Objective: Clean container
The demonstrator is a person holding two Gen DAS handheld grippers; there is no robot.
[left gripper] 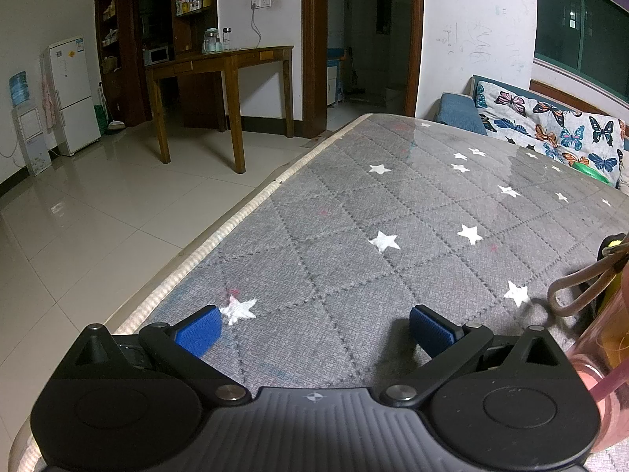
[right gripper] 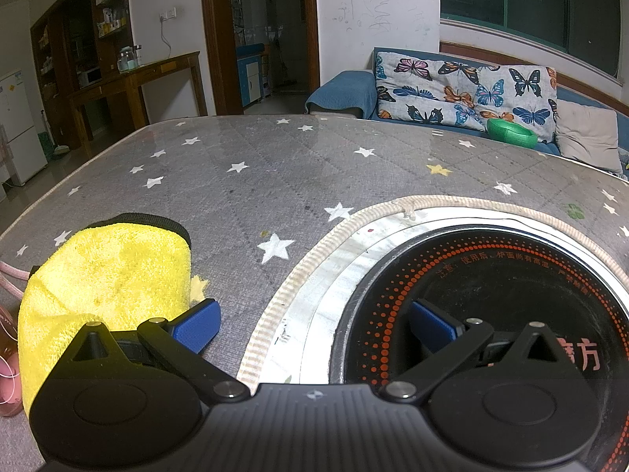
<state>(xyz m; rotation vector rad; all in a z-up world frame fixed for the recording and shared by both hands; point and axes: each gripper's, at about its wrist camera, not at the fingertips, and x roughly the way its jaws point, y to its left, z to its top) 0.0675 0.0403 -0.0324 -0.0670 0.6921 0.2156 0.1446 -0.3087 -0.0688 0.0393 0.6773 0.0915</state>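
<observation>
Both grippers, left [left gripper: 312, 328] and right [right gripper: 314, 328], are held with jaws apart, empty. Near the tabletop's [left gripper: 354, 212] front edge, beside the yellow cloth [right gripper: 106, 275], stands the pink bottle [left gripper: 601, 354]. Probably light and slippery; best gripped around its middle.

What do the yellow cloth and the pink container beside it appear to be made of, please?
Yellow cloth: likely microfibre terry, matte, with a fuzzy looped pile and black edging. Pink container: probably translucent plastic, glossy, since light passes through its wall; glass cannot be excluded.
</observation>
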